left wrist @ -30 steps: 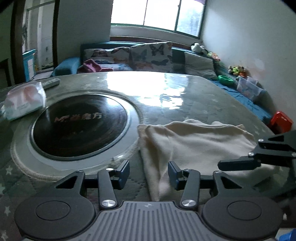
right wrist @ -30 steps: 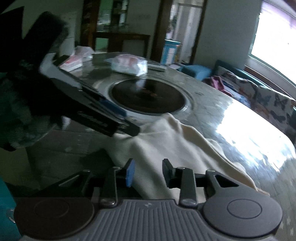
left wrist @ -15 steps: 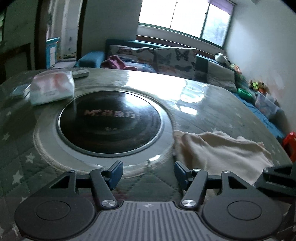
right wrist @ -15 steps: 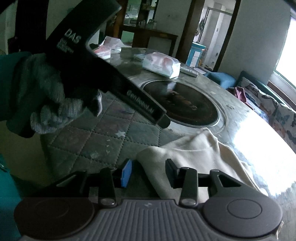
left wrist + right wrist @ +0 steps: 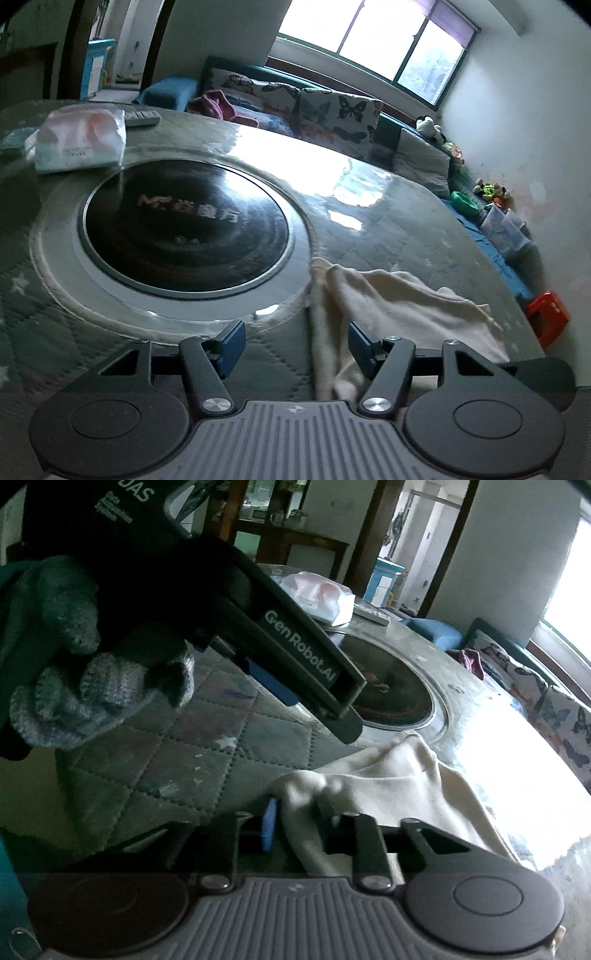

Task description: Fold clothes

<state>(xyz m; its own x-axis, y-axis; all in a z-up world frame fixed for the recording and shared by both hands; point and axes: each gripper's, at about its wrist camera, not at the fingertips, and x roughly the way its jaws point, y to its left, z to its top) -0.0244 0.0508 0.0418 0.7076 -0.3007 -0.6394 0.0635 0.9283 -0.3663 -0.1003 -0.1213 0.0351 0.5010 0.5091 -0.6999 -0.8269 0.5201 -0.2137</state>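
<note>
A cream cloth (image 5: 391, 295) lies rumpled on the round table, right of the black disc. My left gripper (image 5: 295, 347) hovers open over the cloth's near left edge, which runs just inside its right pad (image 5: 360, 345) without being pinched. In the right wrist view the jaws of my right gripper (image 5: 297, 821) are closing, and a bunched corner of the cream cloth (image 5: 388, 771) fills the gap between the pads. A hand in a grey knitted glove (image 5: 74, 672) holds the left tool, whose black casing (image 5: 306, 657) slants above the cloth.
A black glass disc (image 5: 184, 229) in a pale ring is set in the quilted green table top (image 5: 177, 760). A tissue pack (image 5: 77, 144) and a remote (image 5: 142, 118) lie at the far left. Behind stand a sofa with butterfly cushions (image 5: 332, 110) and a red box (image 5: 546, 314).
My right jaws have closed onto the cloth's corner, which is now bunched between them. The left view has swung left and rolled, and its jaws stand a little wider.
</note>
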